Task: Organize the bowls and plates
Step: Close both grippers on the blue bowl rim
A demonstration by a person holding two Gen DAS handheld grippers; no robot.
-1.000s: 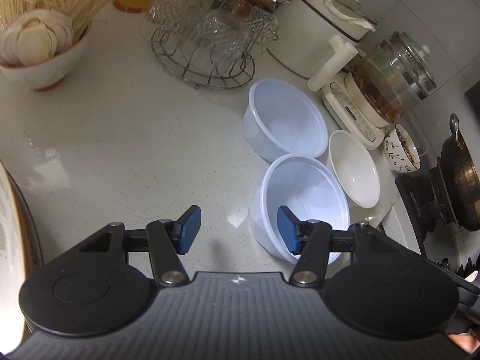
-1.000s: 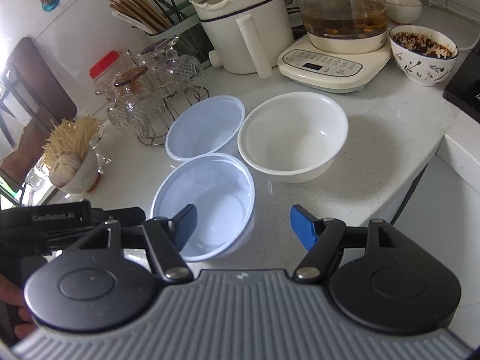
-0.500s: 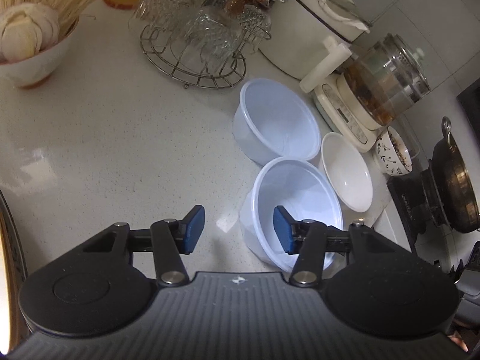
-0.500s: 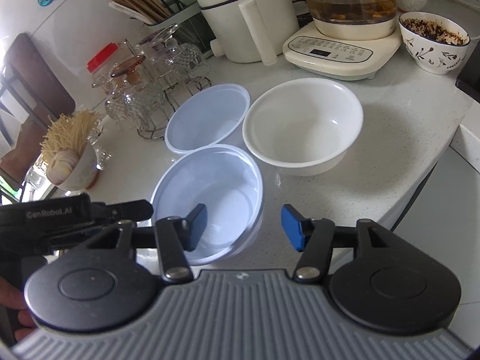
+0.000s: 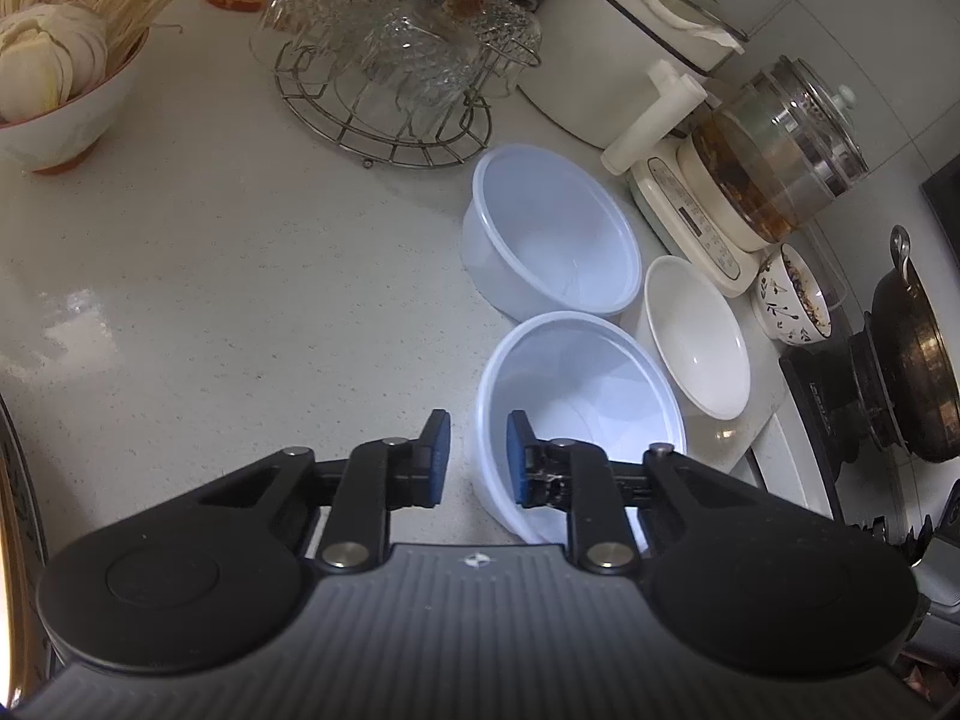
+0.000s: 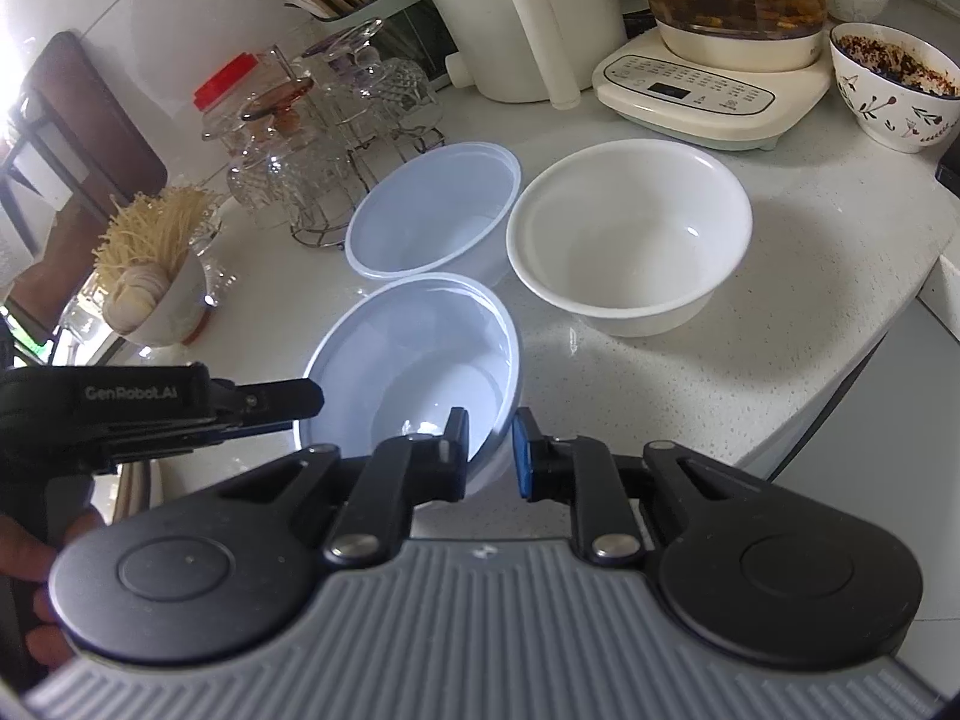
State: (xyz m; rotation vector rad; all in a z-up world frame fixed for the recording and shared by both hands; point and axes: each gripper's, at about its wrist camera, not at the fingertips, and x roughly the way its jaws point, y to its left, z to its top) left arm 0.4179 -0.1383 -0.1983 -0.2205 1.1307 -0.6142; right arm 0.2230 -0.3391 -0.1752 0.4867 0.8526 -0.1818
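Three bowls sit together on the pale counter point(image 5: 240, 300). The near translucent plastic bowl point(image 5: 588, 396) point(image 6: 420, 360) has a gripper on each side. My left gripper point(image 5: 478, 459) straddles its left rim, jaws closing, with a sliver of counter showing between the outer pad and the wall. My right gripper point(image 6: 491, 450) straddles its right rim, jaws closing, and the outer pad lies against the wall. Behind it stands a second translucent bowl point(image 5: 552, 228) point(image 6: 432, 210). A white ceramic bowl point(image 5: 696, 336) point(image 6: 630, 240) stands to the right.
A wire rack of glass cups point(image 5: 390, 72) and a bowl of noodles point(image 5: 54, 90) stand at the back left. A white cooker point(image 5: 600, 48), a glass kettle point(image 5: 774, 168), a patterned bowl point(image 5: 792, 294) and a wok point(image 5: 912, 372) line the right. The counter edge point(image 6: 870, 360) curves close by.
Both grippers' jaws have narrowed from wide apart to close around the near plastic bowl's rim. The bowls have not moved.
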